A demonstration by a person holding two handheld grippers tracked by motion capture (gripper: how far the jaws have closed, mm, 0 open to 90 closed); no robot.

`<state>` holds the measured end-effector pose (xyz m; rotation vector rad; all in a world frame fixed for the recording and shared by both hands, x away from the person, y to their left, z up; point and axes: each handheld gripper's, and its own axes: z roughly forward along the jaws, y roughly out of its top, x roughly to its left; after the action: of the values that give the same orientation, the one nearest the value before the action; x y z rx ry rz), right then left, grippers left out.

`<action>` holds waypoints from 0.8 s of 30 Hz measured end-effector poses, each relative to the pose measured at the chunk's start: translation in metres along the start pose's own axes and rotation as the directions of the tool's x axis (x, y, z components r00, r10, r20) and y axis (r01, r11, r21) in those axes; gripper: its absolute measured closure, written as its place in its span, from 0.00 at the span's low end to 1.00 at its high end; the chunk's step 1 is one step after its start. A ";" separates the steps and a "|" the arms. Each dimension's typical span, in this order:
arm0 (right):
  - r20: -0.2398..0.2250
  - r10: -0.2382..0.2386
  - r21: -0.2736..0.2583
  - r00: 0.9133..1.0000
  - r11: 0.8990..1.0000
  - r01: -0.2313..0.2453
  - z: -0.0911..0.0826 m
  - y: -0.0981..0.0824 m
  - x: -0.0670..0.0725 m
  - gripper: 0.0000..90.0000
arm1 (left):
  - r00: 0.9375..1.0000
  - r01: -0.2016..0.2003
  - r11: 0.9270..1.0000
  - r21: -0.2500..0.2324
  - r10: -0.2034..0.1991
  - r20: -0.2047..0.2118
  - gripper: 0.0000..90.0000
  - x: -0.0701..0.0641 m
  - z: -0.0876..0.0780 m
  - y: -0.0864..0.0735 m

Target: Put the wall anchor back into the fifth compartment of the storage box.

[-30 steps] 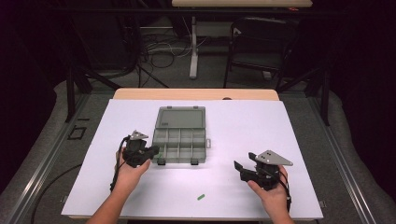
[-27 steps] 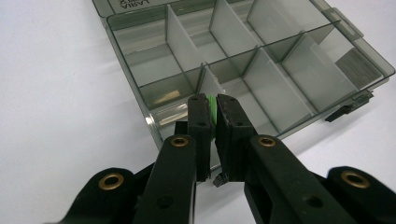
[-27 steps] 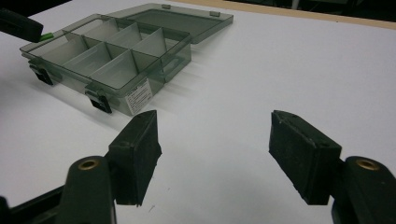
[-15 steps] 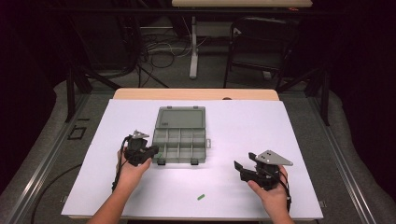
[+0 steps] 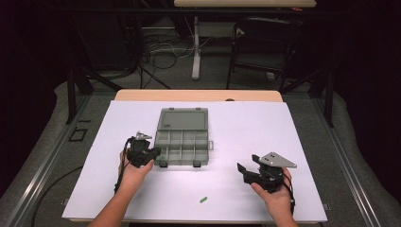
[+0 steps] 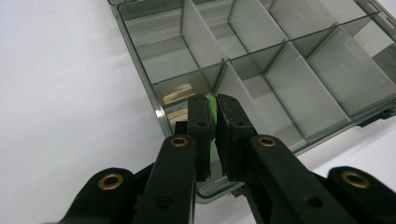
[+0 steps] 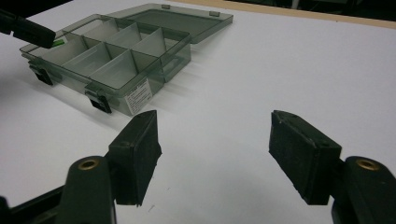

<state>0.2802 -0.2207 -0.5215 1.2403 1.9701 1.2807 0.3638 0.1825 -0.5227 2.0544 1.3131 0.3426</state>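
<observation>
A grey see-through organizer box [image 5: 182,142] sits open at the centre of a white tabletop [image 5: 293,142], its lid folded back toward the top of the frame. At centre left, the left gripper [image 6: 213,105] is nearly closed, pinching a small green piece [image 6: 212,108] over the box's lower-left corner compartment. A second green piece [image 5: 203,199] lies loose at lower centre, well apart from the box. At lower right, the right gripper [image 7: 212,140] rests with jaws wide and empty. The step in hand looks like dropping the piece into a compartment; next calls for opening the jaws, then fetching the loose one.
</observation>
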 end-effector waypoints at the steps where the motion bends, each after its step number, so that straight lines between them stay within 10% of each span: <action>1: -0.001 -0.002 0.000 1.000 1.000 0.002 0.000 0.000 0.000 0.36 | 1.000 0.005 1.000 0.002 -0.005 0.001 0.94 0.000 0.000 0.000; 24: -0.011 -0.004 0.026 1.000 1.000 0.004 0.000 0.000 0.000 0.36 | 0.998 -0.007 0.996 -0.085 0.012 0.054 0.59 -0.009 -0.017 -0.002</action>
<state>0.2798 -0.2208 -0.5213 1.2430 2.0017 1.2666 0.3492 0.1822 -0.5106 1.9866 1.2359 0.3387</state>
